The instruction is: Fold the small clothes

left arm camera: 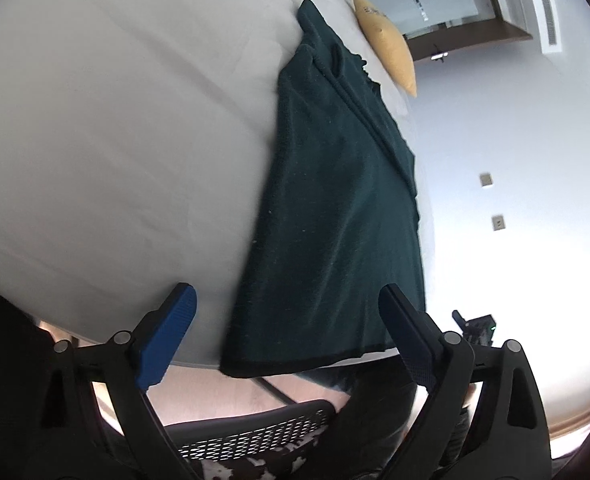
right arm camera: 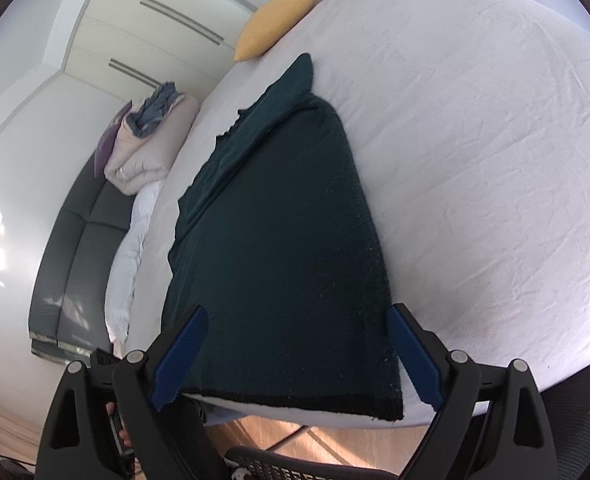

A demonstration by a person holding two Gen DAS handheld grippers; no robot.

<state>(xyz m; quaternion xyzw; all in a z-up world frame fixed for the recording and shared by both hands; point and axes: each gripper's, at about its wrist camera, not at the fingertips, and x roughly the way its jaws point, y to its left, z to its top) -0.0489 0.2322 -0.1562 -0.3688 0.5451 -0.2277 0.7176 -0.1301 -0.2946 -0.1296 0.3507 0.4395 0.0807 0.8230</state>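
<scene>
A dark green knitted garment point(left arm camera: 335, 200) lies flat on the white bed sheet point(left arm camera: 115, 140), folded lengthwise, its black-edged hem at the near bed edge. It also shows in the right wrist view point(right arm camera: 287, 248). My left gripper point(left arm camera: 287, 300) is open and empty, hovering just before the hem, its blue pads point(left arm camera: 167, 336) either side of it. My right gripper point(right arm camera: 295, 320) is open and empty too, its blue pads point(right arm camera: 413, 356) straddling the hem end of the garment. The other left-hand gripper body peeks in at the bottom left of the right wrist view.
A yellow pillow point(right arm camera: 279, 20) lies at the far end of the bed point(right arm camera: 475, 160). Folded bedding point(right arm camera: 147, 140) rests on a dark sofa point(right arm camera: 79, 248) to the left. A mesh office chair point(left arm camera: 255, 428) stands below the bed edge on a wooden floor.
</scene>
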